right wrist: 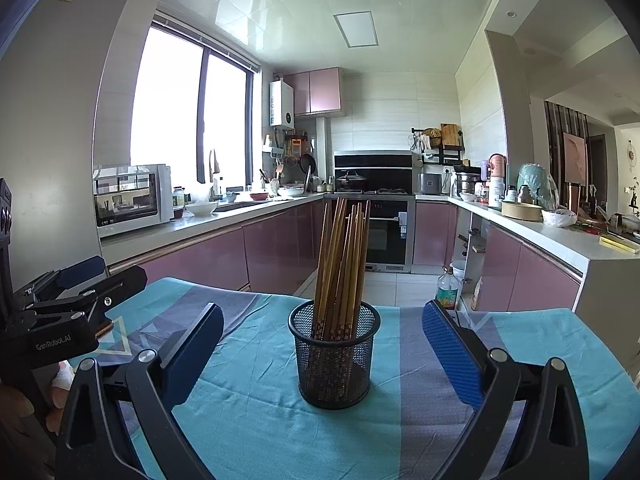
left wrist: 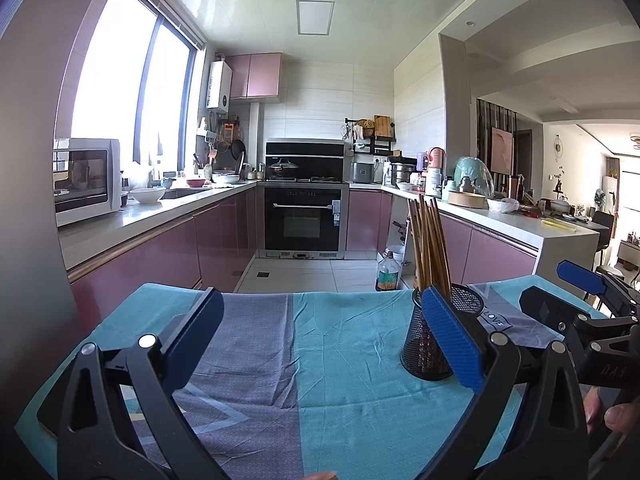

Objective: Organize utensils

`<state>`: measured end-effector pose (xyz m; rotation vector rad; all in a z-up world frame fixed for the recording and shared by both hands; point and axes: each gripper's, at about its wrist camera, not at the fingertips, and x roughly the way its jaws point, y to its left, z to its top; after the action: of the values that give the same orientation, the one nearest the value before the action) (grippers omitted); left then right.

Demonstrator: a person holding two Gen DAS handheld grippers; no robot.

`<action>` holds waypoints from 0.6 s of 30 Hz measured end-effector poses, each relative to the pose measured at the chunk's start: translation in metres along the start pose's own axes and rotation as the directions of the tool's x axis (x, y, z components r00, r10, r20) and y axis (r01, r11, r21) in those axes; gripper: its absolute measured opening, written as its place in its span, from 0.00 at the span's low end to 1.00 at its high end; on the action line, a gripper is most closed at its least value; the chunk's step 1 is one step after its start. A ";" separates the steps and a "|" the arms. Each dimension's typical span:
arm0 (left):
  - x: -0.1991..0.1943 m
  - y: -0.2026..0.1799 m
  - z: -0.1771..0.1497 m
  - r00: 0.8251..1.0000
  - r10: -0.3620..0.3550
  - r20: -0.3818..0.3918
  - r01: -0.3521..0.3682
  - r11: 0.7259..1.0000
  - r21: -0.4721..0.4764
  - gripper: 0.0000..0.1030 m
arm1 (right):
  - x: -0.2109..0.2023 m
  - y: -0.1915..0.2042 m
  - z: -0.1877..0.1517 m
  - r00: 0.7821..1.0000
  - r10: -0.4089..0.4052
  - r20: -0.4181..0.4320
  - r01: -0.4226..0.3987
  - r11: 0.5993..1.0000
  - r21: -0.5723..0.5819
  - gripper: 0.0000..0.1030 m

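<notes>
Right wrist | chopsticks [right wrist: 340, 268] upright in mesh cup [right wrist: 334, 360] between parted right tongs [right wrist: 324, 352] | left tongs [left wrist: 324, 336] parted

We see chopsticks [right wrist: 340, 264] in the holder [right wrist: 334, 356] on the cloth [right wrist: 256, 408] (oven [right wrist: 386, 228] behind it).

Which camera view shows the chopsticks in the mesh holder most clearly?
The right wrist view: the chopsticks stand centred and unblocked in the mesh holder. In the left wrist view they sit off-centre, their lower part behind a gripper finger.
</notes>
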<state>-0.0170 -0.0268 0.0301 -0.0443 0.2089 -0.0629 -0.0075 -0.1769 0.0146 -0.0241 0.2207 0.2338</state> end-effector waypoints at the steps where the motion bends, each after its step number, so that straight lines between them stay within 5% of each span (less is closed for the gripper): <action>1: 0.000 0.000 0.000 1.000 0.000 -0.001 0.000 1.000 0.001 0.95 | 0.000 0.000 0.000 1.000 -0.002 0.000 0.002 1.000 0.000 0.93; 18: 0.001 -0.001 0.000 1.000 0.001 0.001 -0.001 1.000 0.002 0.95 | 0.003 0.000 0.001 1.000 0.003 -0.004 -0.003 1.000 0.009 0.93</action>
<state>-0.0165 -0.0275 0.0300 -0.0421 0.2084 -0.0623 -0.0047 -0.1760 0.0146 -0.0157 0.2260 0.2361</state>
